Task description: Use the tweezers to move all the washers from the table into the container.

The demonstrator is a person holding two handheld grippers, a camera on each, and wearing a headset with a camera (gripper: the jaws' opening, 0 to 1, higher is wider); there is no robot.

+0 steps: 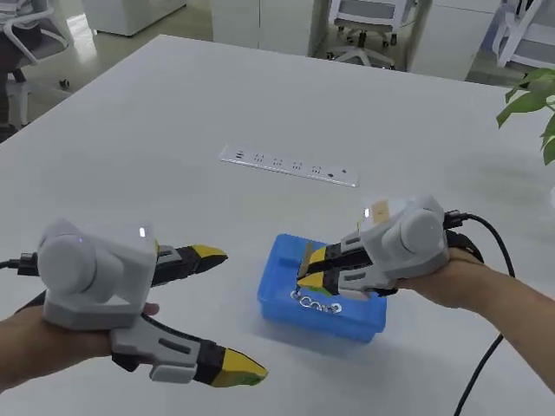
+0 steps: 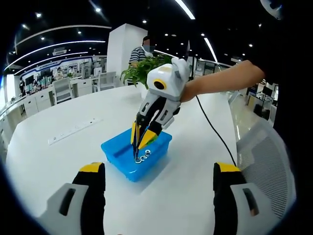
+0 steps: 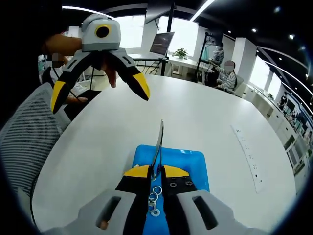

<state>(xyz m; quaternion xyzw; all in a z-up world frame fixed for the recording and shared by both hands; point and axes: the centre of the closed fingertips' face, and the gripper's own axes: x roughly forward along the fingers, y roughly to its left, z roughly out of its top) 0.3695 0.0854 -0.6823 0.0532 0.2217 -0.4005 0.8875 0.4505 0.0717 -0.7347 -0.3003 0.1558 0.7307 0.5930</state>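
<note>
Head view: the right tool [image 1: 323, 270] is clamped shut on the tweezers [image 1: 305, 258]. Their tips reach down into the blue container [image 1: 282, 279], close to the washers [image 1: 316, 305] lying clustered on its floor. I cannot tell whether a washer is pinched. The left tool [image 1: 227, 314] has its jaws spread wide and holds nothing, just beside the container. Nothing steadies the container, so a sideways nudge from the tweezers would likely slide it across the smooth white surface [image 1: 173, 113]. A power strip [image 1: 288, 166] lies farther back, with office chairs [image 1: 364, 22] and a plant [image 1: 533, 100] beyond.

Left gripper view: the tweezer tips sit right at the washers [image 2: 144, 156], which look bunched together. If one clings to the tips as they lift, it may ride over the wall and drop outside. The room is a bright open office with ceiling light strips.

Right gripper view: the tweezers [image 3: 158, 139] run straight out between the closed jaws, so a loosened squeeze would let them fall among the washers [image 3: 155, 198]. A mesh chair [image 3: 29, 147] stands at the surface's edge.
</note>
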